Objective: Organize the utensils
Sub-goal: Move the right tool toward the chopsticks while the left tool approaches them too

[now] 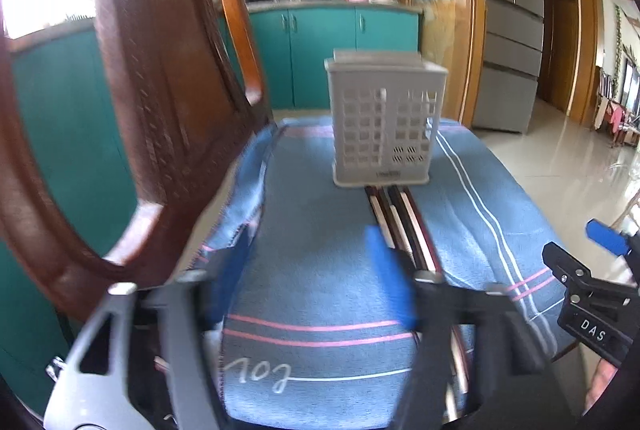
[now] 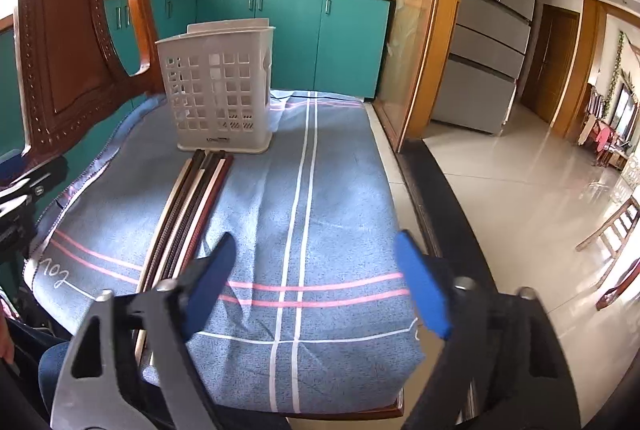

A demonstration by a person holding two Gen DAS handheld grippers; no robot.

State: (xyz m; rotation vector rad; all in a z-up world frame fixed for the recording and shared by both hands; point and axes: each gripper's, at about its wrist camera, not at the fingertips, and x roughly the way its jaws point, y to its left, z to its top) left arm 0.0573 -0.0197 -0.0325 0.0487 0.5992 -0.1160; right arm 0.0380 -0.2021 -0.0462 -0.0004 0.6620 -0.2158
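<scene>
Reading "DAS" on right gripper (image 1: pixel 592 294)

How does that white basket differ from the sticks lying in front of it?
The white utensil basket stands upright; the chopsticks lie flat on the blue cloth. The basket is a boxy, perforated container in one pale colour; the chopsticks are thin and long, mixing dark, reddish and cream tones. The basket looks empty. Both rest on the same cloth.

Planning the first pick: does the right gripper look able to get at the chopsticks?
Probably yes. The chopsticks lie bare on the cloth, just left of the open right gripper, with nothing between them.
</scene>
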